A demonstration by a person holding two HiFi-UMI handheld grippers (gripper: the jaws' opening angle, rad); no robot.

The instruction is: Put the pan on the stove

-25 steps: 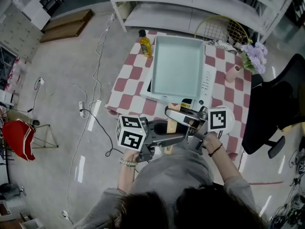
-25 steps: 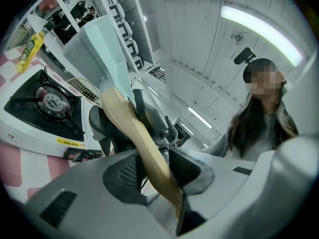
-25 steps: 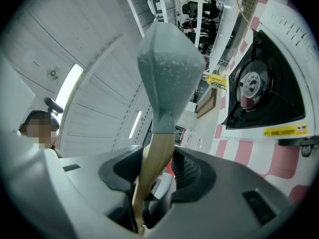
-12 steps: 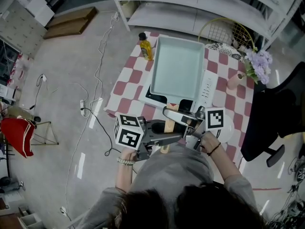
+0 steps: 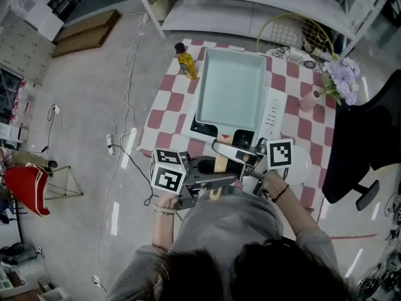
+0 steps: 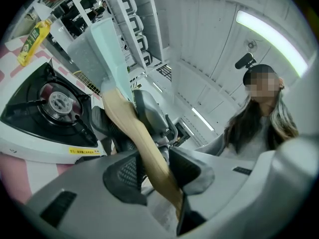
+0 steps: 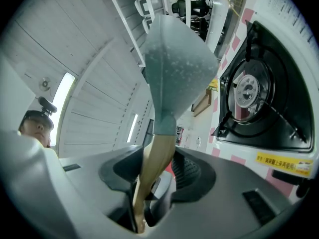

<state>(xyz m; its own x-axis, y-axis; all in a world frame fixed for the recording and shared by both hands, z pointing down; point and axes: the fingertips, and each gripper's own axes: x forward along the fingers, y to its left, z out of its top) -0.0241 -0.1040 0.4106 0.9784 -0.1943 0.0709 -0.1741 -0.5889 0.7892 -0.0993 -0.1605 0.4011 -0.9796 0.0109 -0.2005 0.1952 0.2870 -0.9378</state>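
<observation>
A pale green rectangular pan (image 5: 230,86) with a wooden handle (image 5: 219,165) hangs over the white gas stove (image 5: 274,108) on the checked table (image 5: 164,108). My left gripper (image 5: 215,184) and my right gripper (image 5: 227,150) are both shut on the handle, one from each side. In the left gripper view the handle (image 6: 134,133) runs between the jaws of the left gripper (image 6: 149,171), with the pan (image 6: 102,49) above the bare burner (image 6: 60,101). The right gripper (image 7: 159,176) clamps the handle (image 7: 154,163) too, and the pan (image 7: 174,59) is held clear of the stove (image 7: 264,98).
A yellow oil bottle (image 5: 185,61) stands at the table's far left corner. Purple flowers in a vase (image 5: 338,80) and a white plate (image 5: 299,165) sit on the right side. A black chair (image 5: 369,137) is right of the table. White shelves stand behind it.
Both grippers and the pan have shifted a little together over the stove. Both grips on the handle are unchanged.
</observation>
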